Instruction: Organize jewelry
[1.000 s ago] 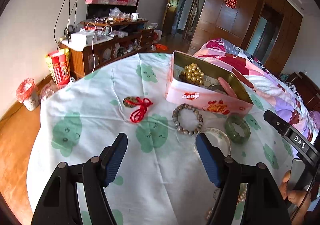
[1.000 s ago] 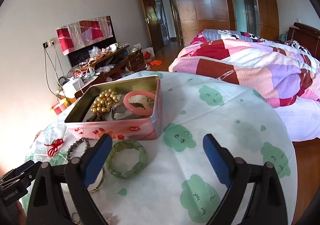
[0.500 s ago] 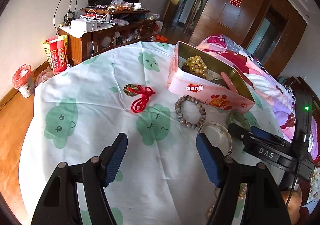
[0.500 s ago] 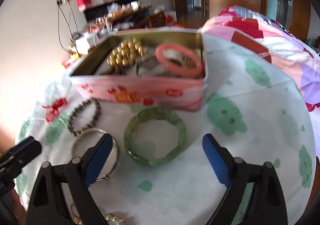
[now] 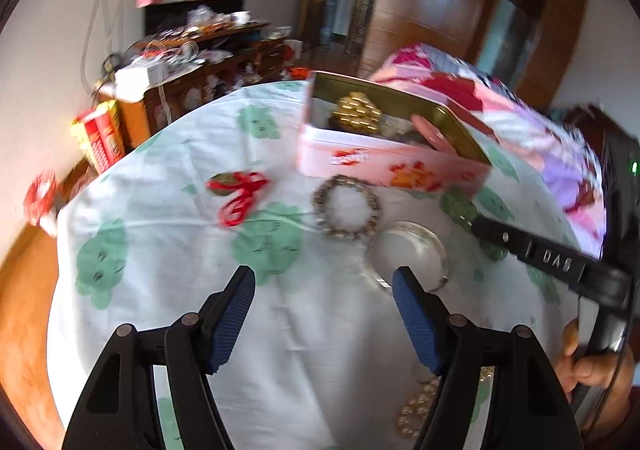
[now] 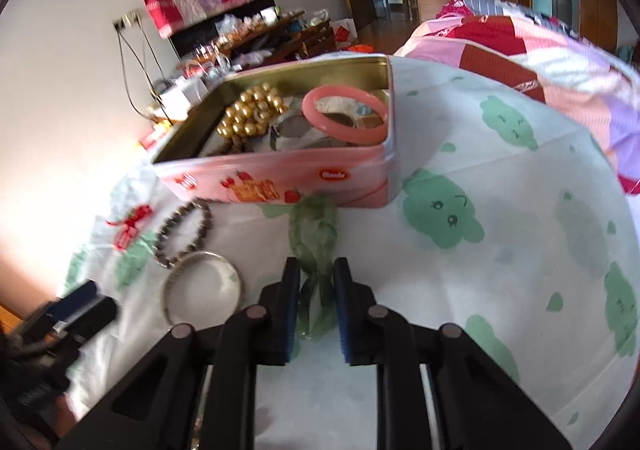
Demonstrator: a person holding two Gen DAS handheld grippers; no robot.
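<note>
One tin (image 6: pixel 280 173); one pink bangle (image 6: pixel 346 113); one green bangle (image 6: pixel 314 230); one silver bangle (image 6: pixel 202 288); one dark beaded bracelet (image 6: pixel 184 234); one red knot charm (image 6: pixel 130 226); two tools, left (image 5: pixel 324 314) and right (image 6: pixel 316 310).

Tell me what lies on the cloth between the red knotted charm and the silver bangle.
The brown beaded bracelet lies between the red knotted charm and the silver bangle, clearest in the right wrist view.

Right tongs (image 6: pixel 316 304) — now clamped on green bangle (image 6: pixel 314 234)
</note>
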